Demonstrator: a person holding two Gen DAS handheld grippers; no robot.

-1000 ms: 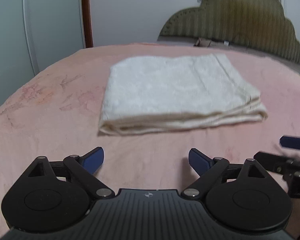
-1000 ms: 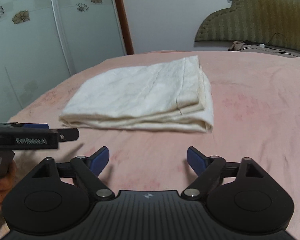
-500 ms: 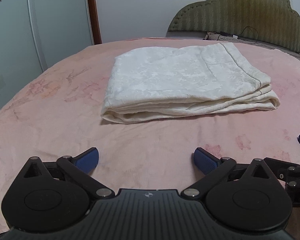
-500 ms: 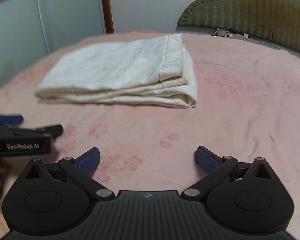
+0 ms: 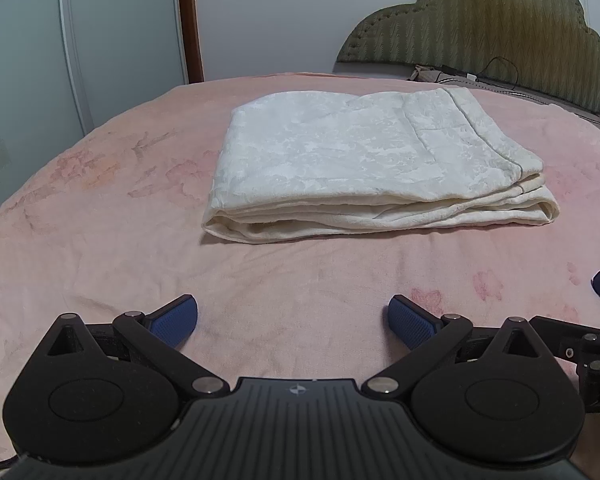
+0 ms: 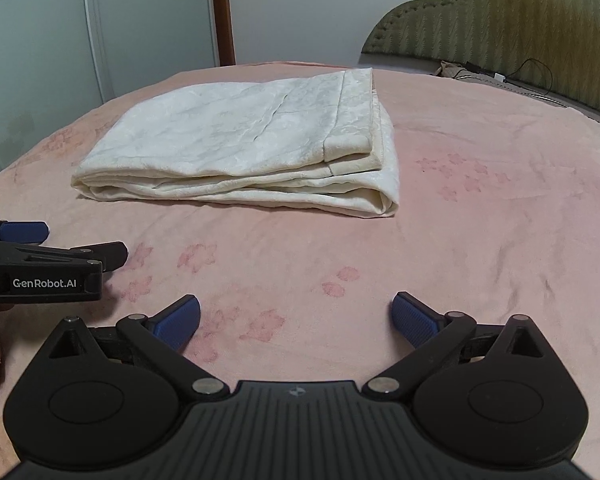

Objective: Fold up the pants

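Cream pants (image 5: 364, 160) beyond left hand-held gripper (image 5: 293, 318)

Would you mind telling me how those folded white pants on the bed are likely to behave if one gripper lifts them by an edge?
The pants would probably go floppy: they are soft cloth in loose stacked layers. The fold would likely fall open, since nothing holds the layers together. They look light and not slippery, given their textured weave.
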